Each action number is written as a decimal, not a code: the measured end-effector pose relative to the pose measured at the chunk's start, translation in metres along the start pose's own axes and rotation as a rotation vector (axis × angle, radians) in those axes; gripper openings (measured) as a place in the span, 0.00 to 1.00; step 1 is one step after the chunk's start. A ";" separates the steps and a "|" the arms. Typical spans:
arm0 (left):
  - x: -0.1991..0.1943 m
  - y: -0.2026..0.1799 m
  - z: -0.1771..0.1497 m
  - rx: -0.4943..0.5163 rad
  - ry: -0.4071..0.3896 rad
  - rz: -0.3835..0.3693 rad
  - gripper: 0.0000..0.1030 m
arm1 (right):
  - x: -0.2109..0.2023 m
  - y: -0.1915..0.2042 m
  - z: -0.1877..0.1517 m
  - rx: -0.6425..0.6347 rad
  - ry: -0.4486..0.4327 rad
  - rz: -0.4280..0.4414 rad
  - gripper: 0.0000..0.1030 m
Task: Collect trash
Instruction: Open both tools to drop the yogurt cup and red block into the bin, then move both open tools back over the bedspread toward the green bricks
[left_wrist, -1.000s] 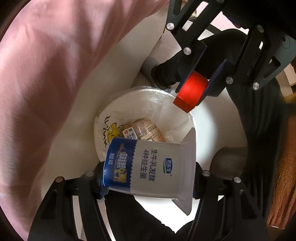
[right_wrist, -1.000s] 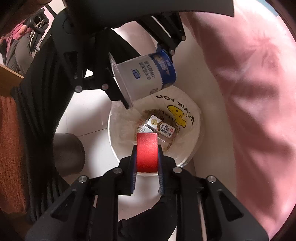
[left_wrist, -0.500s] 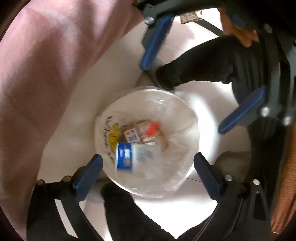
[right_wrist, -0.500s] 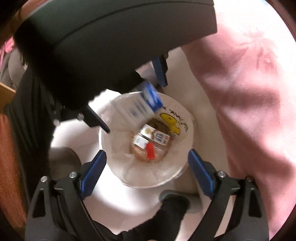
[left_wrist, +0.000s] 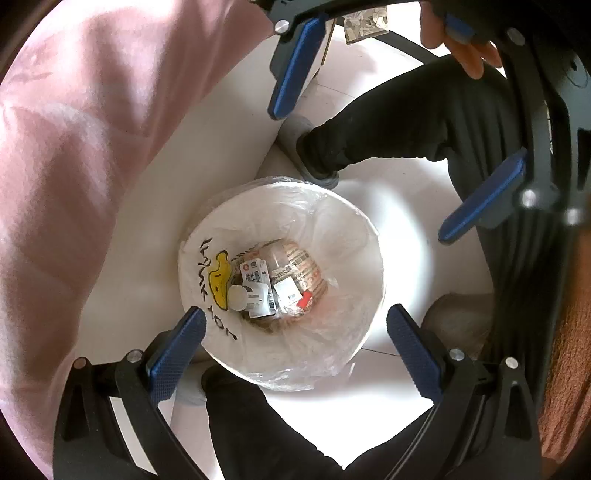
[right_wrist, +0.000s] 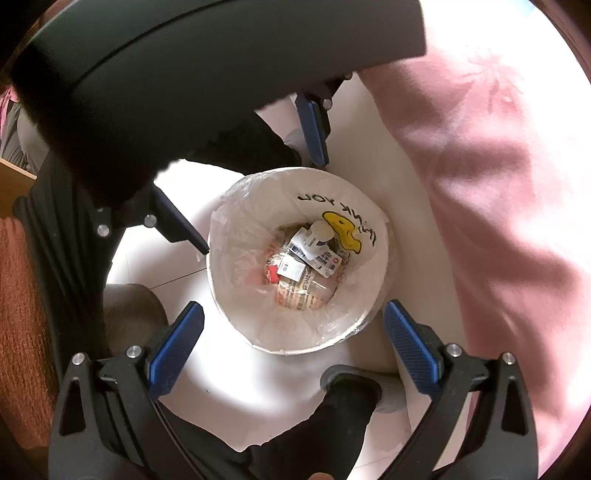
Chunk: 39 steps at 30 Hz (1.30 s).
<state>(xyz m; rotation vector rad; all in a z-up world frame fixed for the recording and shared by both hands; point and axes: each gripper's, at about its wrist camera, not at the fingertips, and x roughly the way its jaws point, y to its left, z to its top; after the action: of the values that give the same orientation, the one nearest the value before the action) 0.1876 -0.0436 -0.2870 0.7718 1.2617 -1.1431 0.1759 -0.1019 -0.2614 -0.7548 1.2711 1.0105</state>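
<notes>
Both claws spread wide over white trash bin (left_wrist: 369, 236), nothing between pads. Left gripper (left_wrist: 295, 325) empty; right gripper (right_wrist: 293, 325) jaws just been opening, empty too. Yogurt cup (right_wrist: 314, 240) and red tape roll (right_wrist: 273, 275) lying inside bin on other wrappers. Pink blanket (left_wrist: 92, 147) beside bin.
</notes>
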 end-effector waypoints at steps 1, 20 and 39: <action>-0.002 -0.001 0.000 0.001 -0.002 0.004 0.97 | 0.001 0.001 0.000 0.001 0.003 -0.001 0.93; -0.033 -0.017 0.003 0.025 -0.025 0.079 0.97 | -0.025 0.009 -0.016 0.034 -0.008 -0.074 0.93; -0.118 -0.014 0.033 -0.011 -0.157 0.240 0.97 | -0.128 -0.009 -0.052 0.034 -0.058 -0.303 0.93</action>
<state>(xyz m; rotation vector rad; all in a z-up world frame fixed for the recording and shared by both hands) 0.1935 -0.0520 -0.1643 0.7867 1.0139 -0.9811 0.1634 -0.1762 -0.1447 -0.8559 1.0824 0.7576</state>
